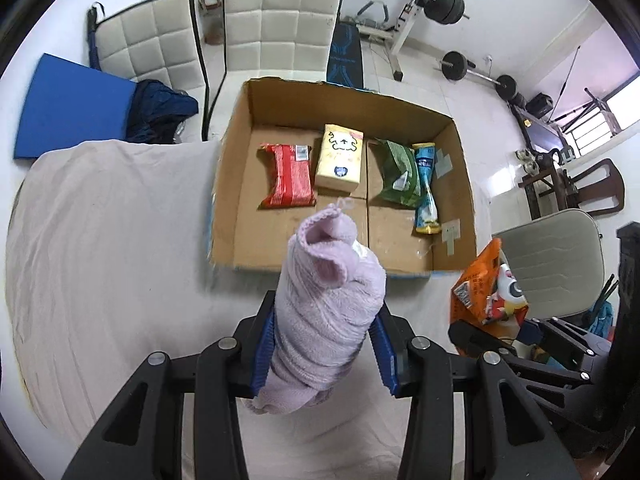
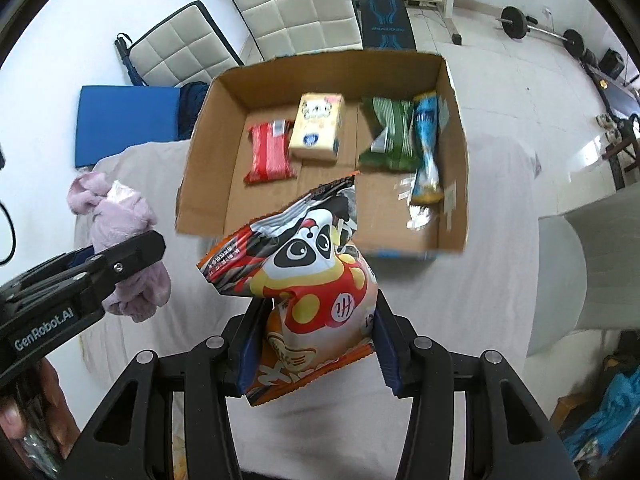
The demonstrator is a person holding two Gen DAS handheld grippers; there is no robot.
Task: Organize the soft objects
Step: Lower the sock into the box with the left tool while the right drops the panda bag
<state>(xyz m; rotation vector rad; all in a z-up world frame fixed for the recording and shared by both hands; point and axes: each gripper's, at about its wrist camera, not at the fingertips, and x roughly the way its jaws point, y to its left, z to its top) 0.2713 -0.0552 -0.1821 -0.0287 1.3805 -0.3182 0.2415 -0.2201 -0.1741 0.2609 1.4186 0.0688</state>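
My left gripper (image 1: 326,334) is shut on a rolled lilac towel (image 1: 328,296) and holds it above the white sheet, just short of the cardboard box (image 1: 236,216). My right gripper (image 2: 316,344) is shut on an orange panda snack bag (image 2: 308,288), held above the sheet near the box's front edge (image 2: 200,224). The box holds a red packet (image 1: 288,176), a yellow tissue pack (image 1: 340,158), a green bag (image 1: 398,174) and a blue packet (image 1: 425,188). The left gripper with the towel (image 2: 120,224) shows at the left of the right wrist view.
A white sheet (image 1: 100,248) covers the table. Two white padded chairs (image 1: 280,20) stand behind the box, a blue mat (image 1: 72,108) and dark cloth lie at the left. A grey chair (image 1: 560,256) stands at the right. Gym weights stand at the back.
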